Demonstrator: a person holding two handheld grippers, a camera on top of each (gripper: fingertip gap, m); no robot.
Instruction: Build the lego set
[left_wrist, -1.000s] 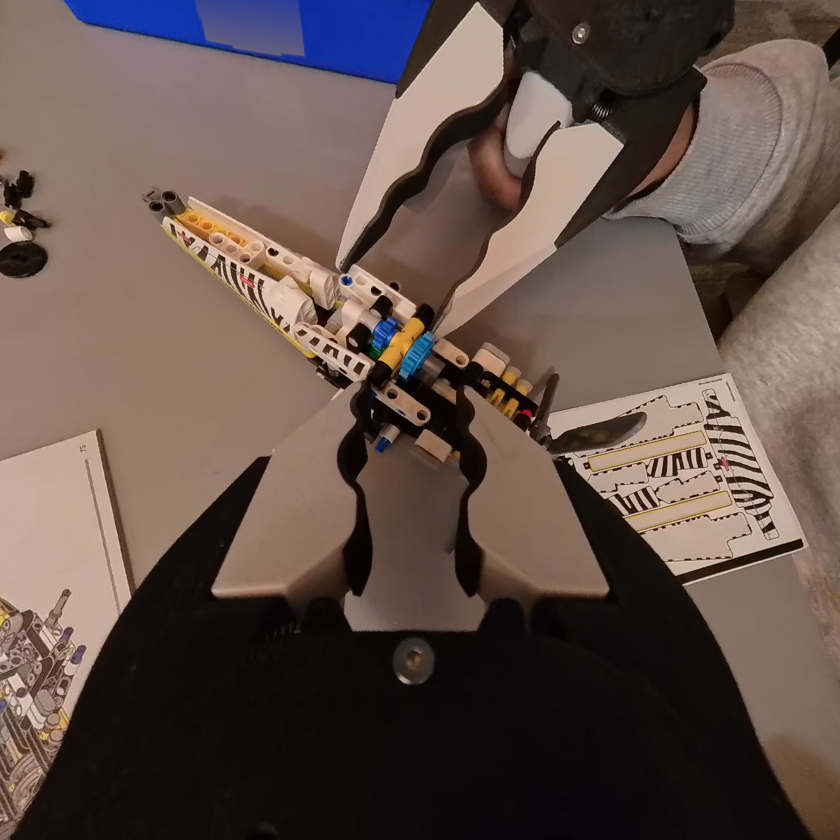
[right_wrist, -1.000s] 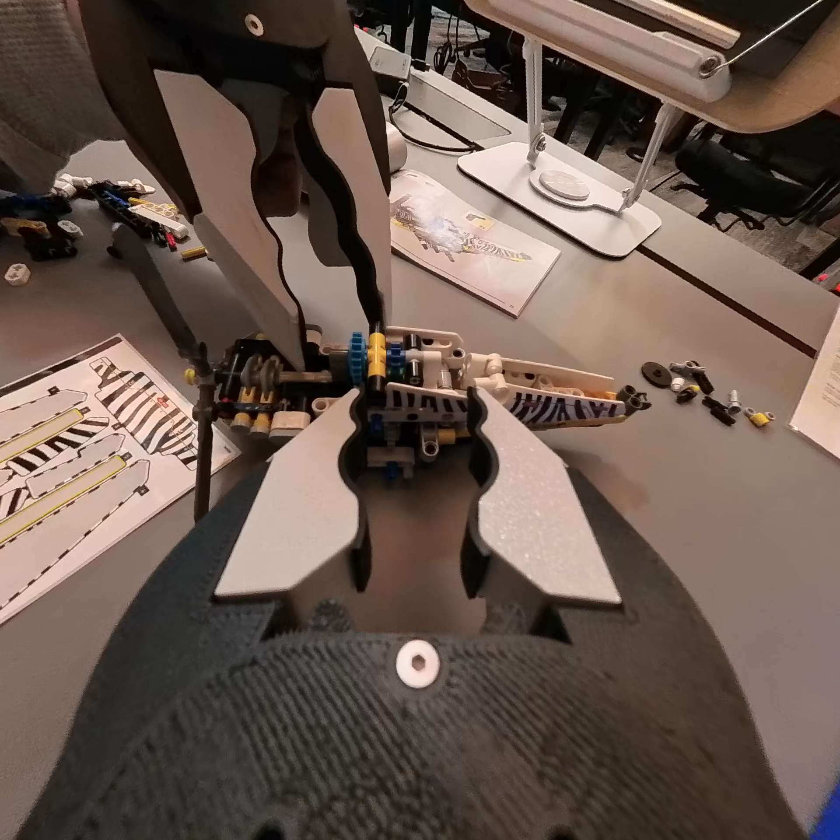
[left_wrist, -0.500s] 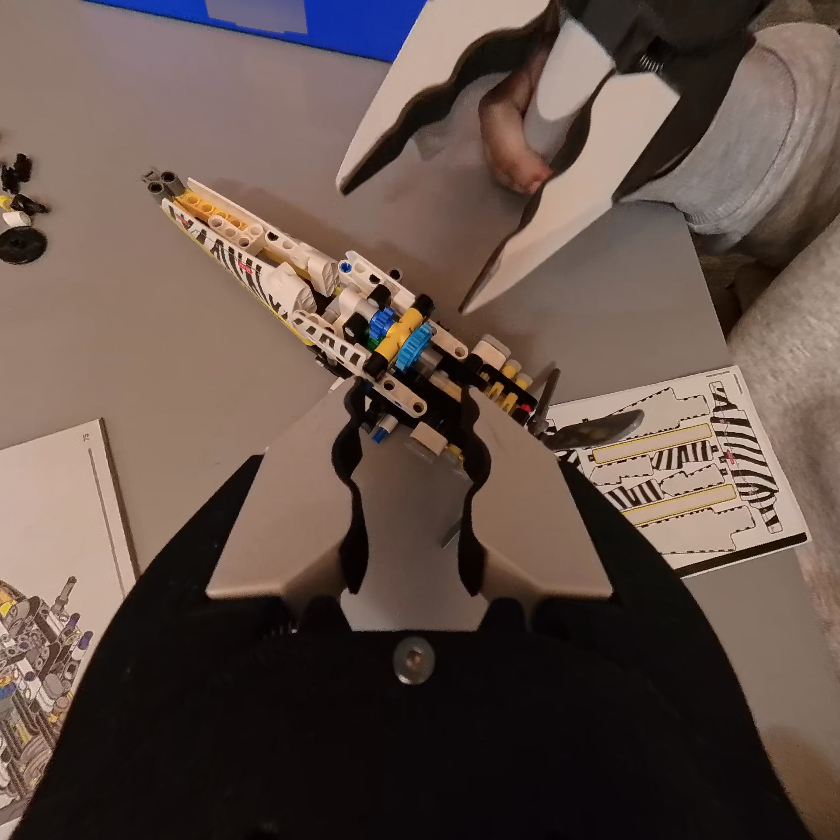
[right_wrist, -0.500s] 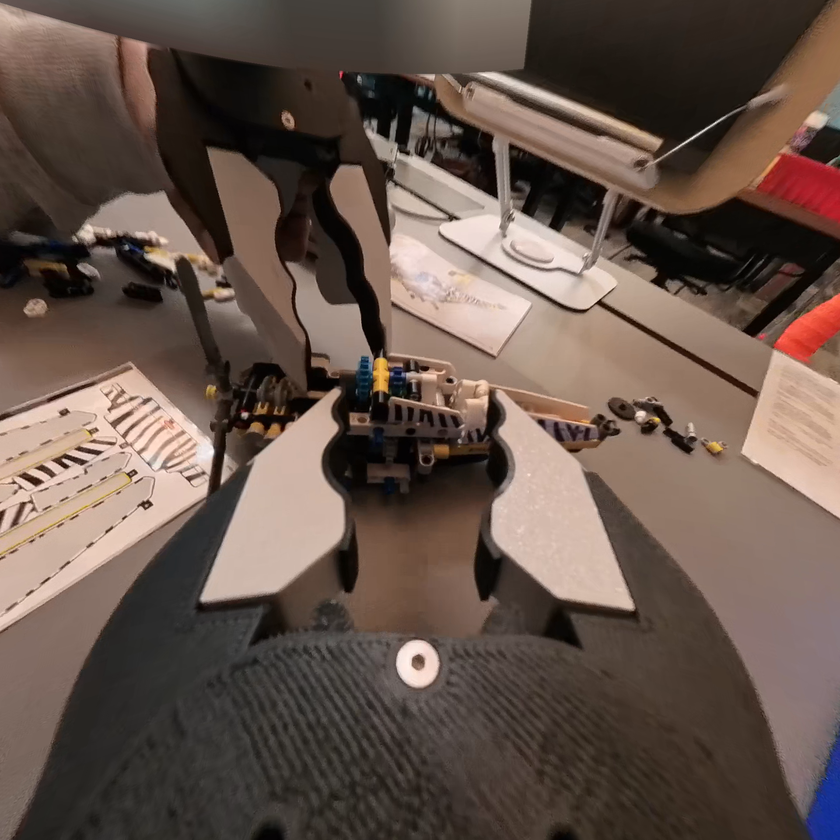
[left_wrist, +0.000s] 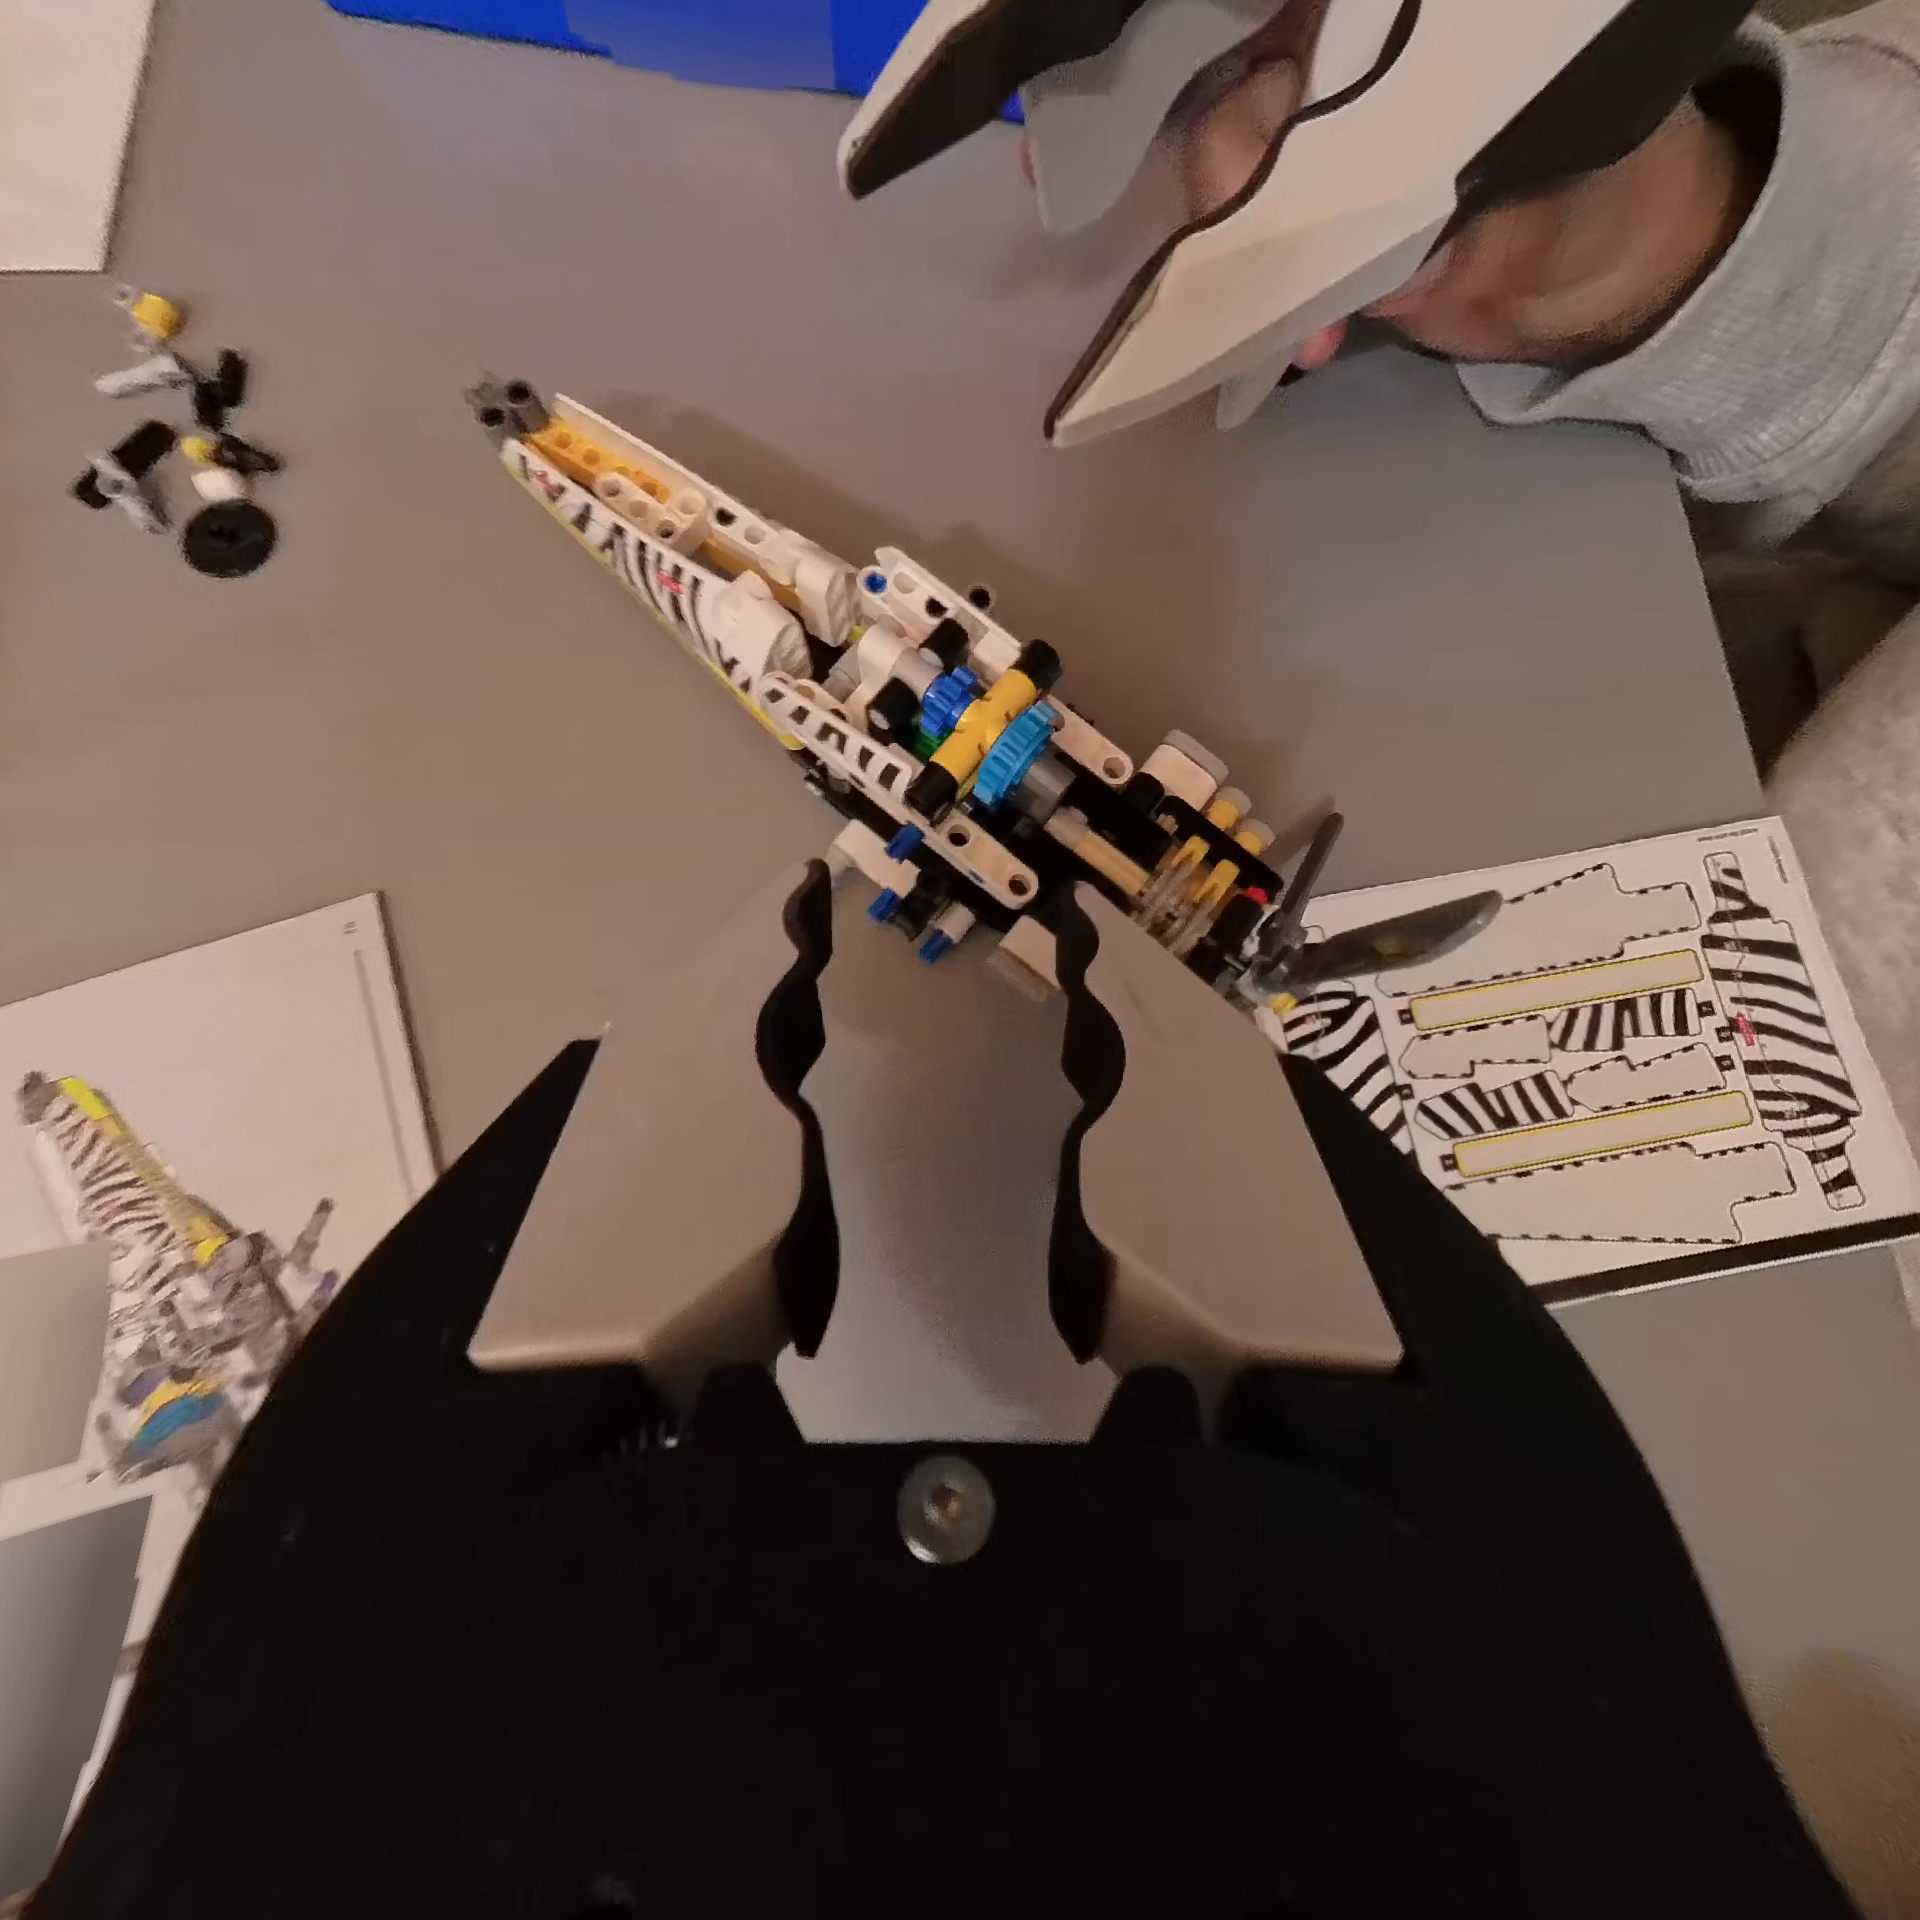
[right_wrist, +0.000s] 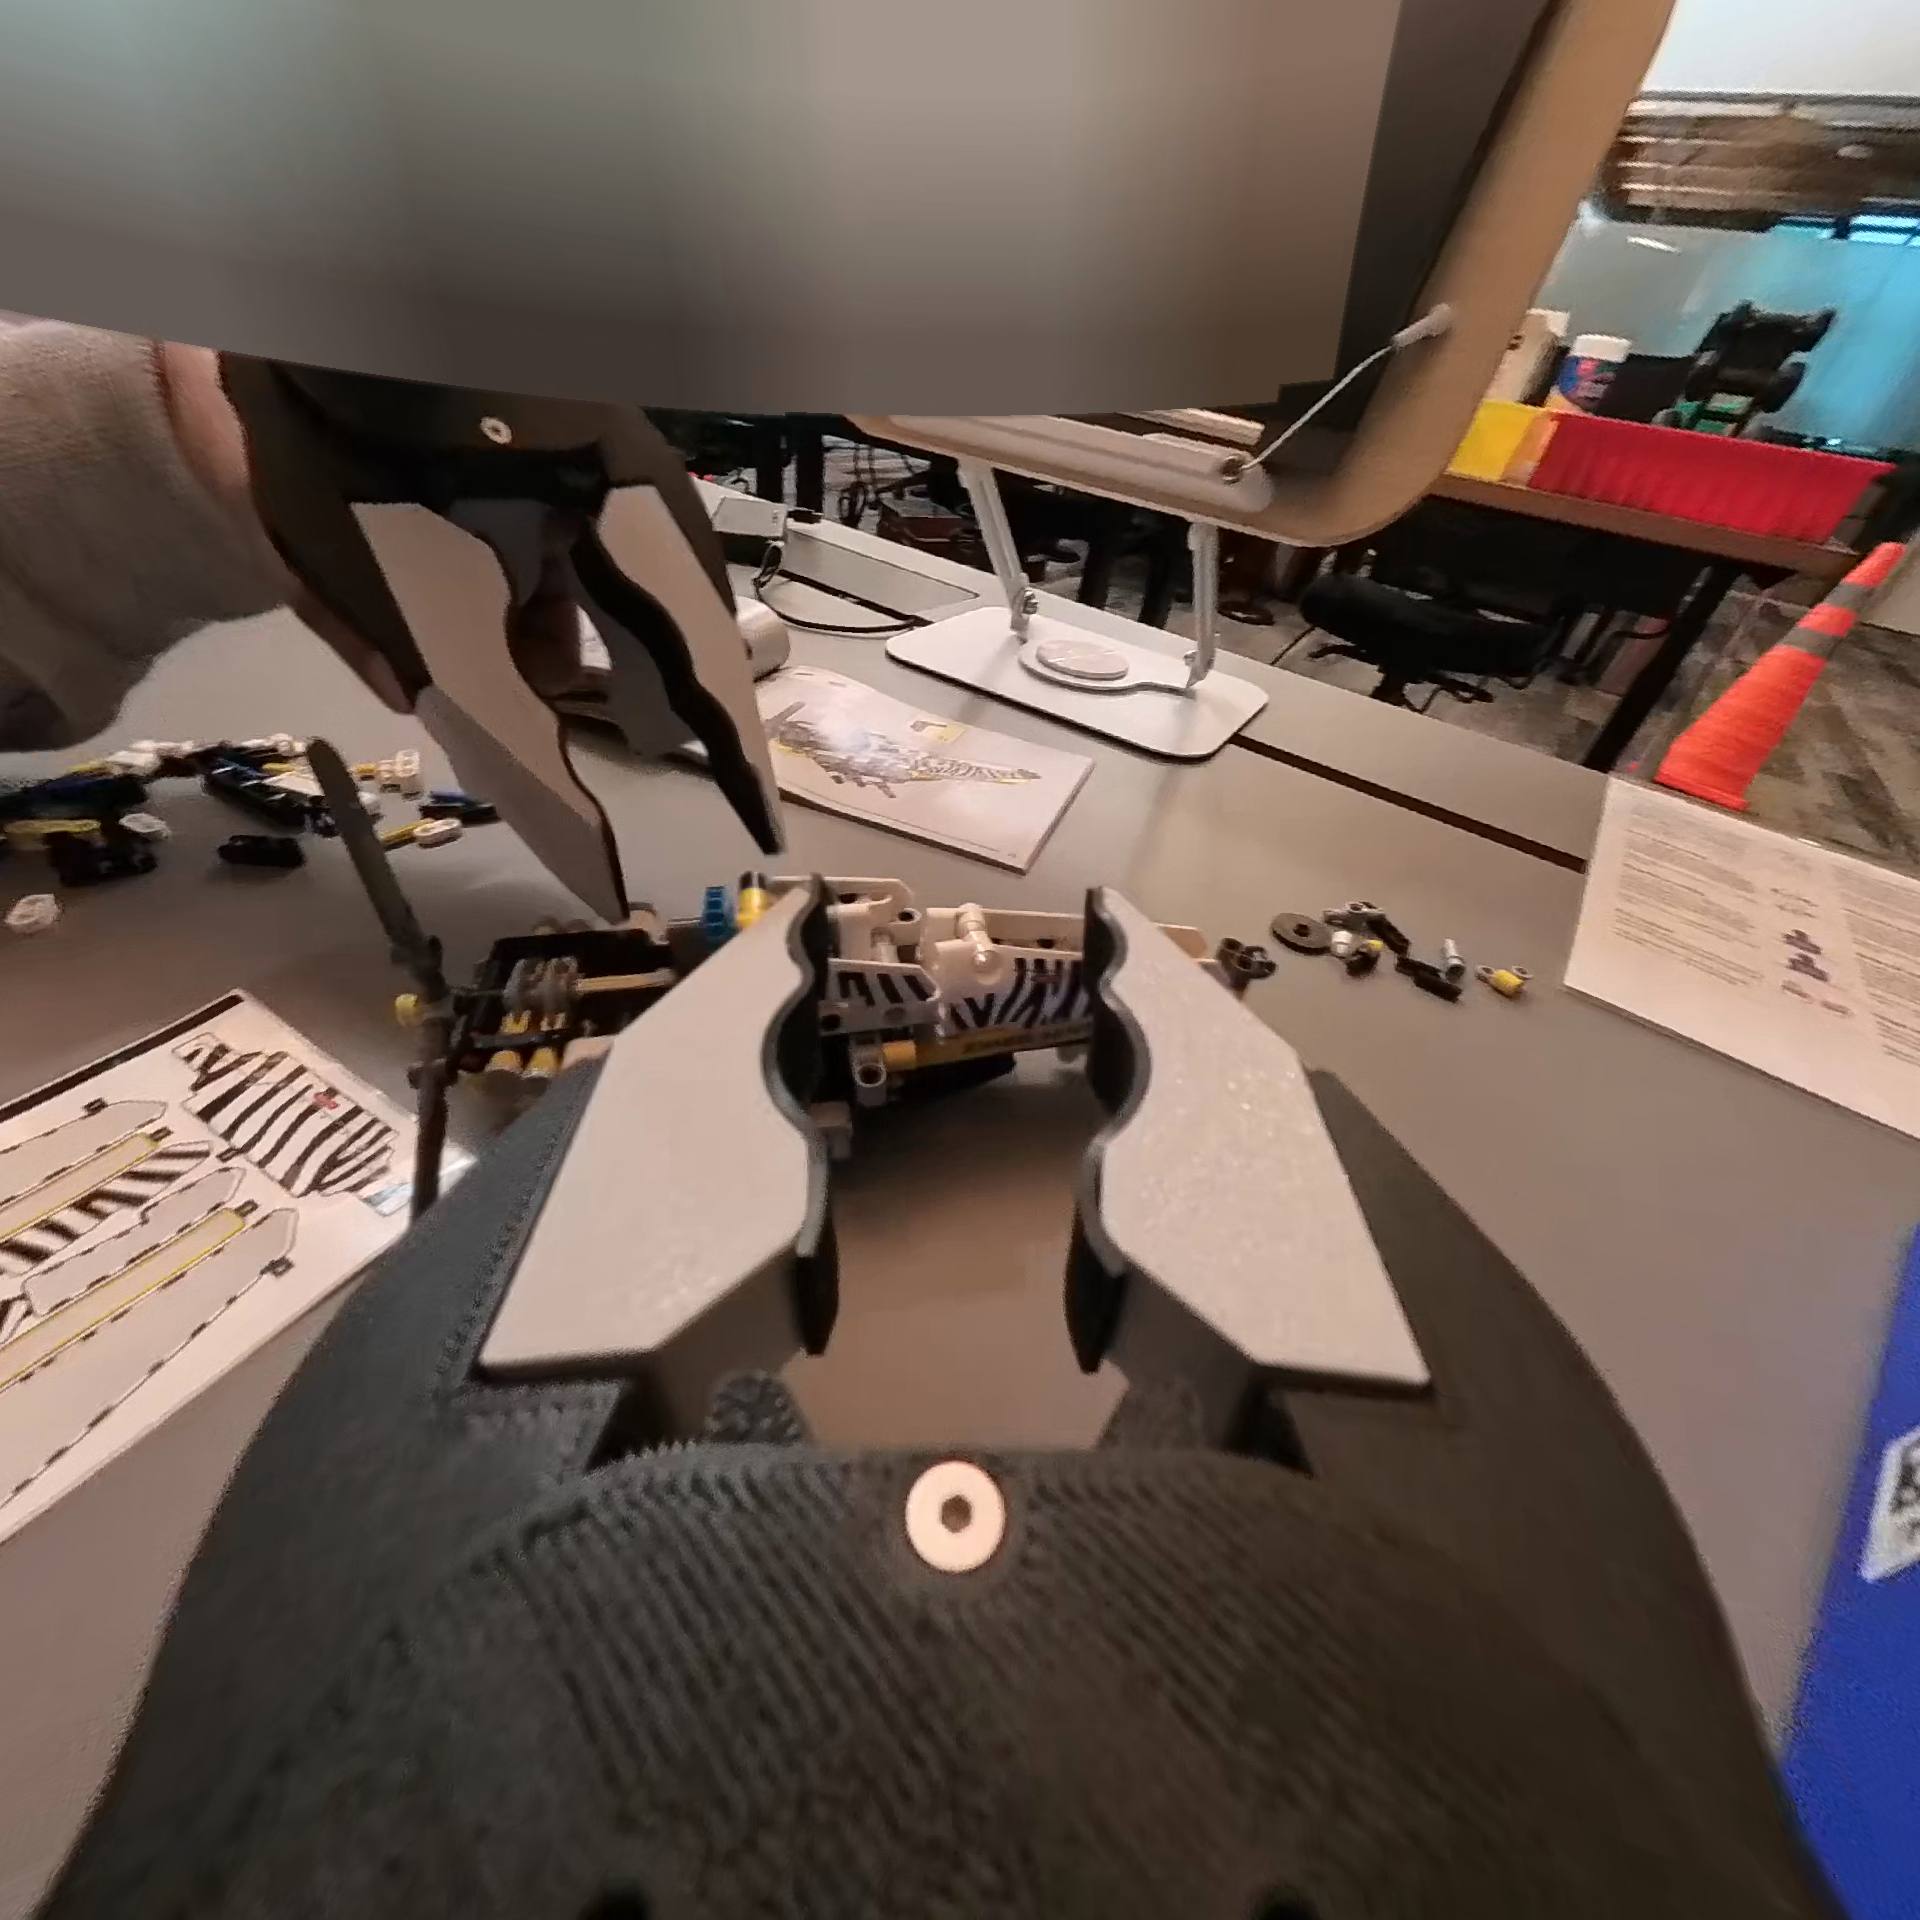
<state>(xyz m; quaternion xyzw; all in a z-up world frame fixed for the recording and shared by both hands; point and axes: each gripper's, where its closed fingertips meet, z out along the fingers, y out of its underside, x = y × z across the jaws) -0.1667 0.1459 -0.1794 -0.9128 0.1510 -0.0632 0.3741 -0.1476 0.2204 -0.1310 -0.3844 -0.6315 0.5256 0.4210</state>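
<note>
The partly built lego model (left_wrist: 935, 717), white with zebra stripes, yellow and blue gears and a black propeller end, lies on the grey table (left_wrist: 416, 727). My left gripper (left_wrist: 940, 904) is open, its tips at the model's near side over the blue pins. In the right wrist view the left gripper (right_wrist: 691, 873) hangs just above the model (right_wrist: 987, 987), holding nothing. My right gripper (right_wrist: 951, 904) is open and empty, with the model seen between its fingers. In the left wrist view the right gripper (left_wrist: 951, 312) is raised well clear of the model.
A zebra sticker sheet (left_wrist: 1610, 1060) lies by the propeller end. An instruction booklet (left_wrist: 208, 1143) is at the near left. Small loose parts (left_wrist: 187, 447) lie past the model's tip, more parts (right_wrist: 156, 790) farther off. A blue box (left_wrist: 727, 42) and a stand base (right_wrist: 1081, 675) sit at the edges. The gap from one gripper's tips to the other's is roughly 10 centimetres.
The right gripper has lifted up and back from the model's gear section. The left gripper has drawn back slightly. The model stays on the table.
</note>
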